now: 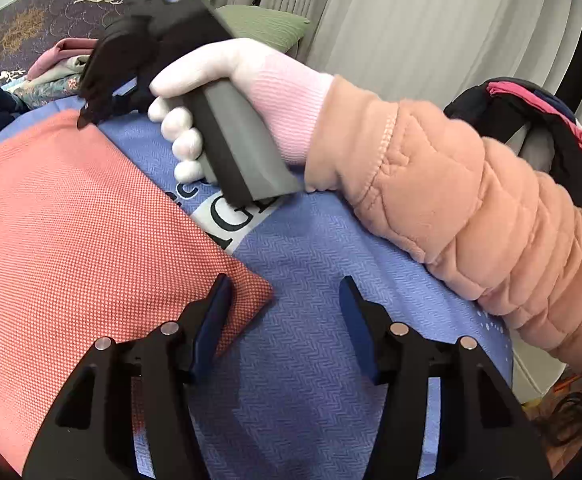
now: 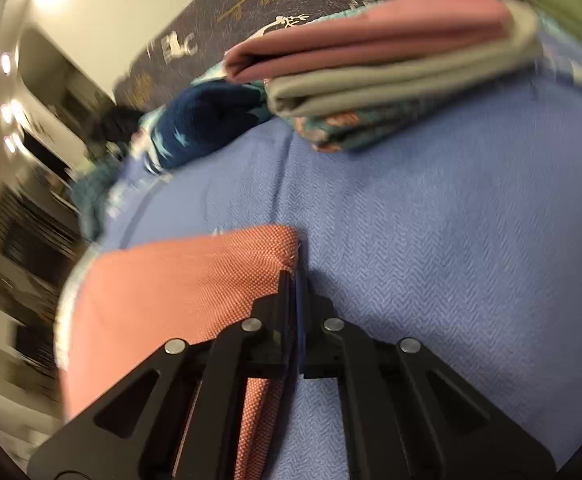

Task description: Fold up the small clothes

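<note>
Clearly the coral cloth (image 1: 71, 220) is light and limp, best pinched at its corners: the left gripper (image 1: 287, 308) gapes empty, the right gripper (image 2: 294, 280) stands closed beside its edge

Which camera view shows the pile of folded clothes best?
The right wrist view: the pile of folded clothes fills its upper part, with pink, grey and patterned layers distinct, though slightly blurred. The left wrist view shows only a small part, largely hidden behind the right hand-held gripper.
</note>
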Available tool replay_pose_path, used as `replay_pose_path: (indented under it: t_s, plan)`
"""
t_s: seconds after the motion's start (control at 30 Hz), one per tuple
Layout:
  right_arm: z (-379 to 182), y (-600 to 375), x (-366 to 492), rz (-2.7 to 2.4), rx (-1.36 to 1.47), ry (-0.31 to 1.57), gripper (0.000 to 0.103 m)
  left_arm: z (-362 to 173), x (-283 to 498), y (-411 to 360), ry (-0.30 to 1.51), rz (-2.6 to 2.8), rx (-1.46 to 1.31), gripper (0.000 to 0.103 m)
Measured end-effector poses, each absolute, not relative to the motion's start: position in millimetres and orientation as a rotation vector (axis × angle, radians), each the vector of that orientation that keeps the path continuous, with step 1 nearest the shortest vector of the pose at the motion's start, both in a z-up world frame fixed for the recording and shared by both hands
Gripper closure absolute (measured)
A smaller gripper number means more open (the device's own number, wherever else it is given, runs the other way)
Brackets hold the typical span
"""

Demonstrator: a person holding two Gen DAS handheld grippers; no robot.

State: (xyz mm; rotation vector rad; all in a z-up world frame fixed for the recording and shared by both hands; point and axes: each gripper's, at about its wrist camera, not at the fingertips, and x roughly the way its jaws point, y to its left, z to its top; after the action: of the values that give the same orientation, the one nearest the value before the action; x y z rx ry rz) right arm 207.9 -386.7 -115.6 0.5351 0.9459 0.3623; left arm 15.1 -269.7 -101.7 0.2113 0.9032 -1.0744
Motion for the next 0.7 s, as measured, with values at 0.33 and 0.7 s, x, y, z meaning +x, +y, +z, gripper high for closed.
replay_pose_path:
  t_s: [0.33, 0.7]
  plan:
    - [-58.6, -374.1, 104.3, 0.389, 0.332, 0.919, 0.086, -74.3, -7.8, -242.1, 0.791, -0.980, 0.235, 0.066]
    - [-21.2, -261.1, 39.2, 0.418, 0.030, 0.850, 0.069, -53.7, -3.9, 4.2, 0.699, -0.450, 0.004, 0.056]
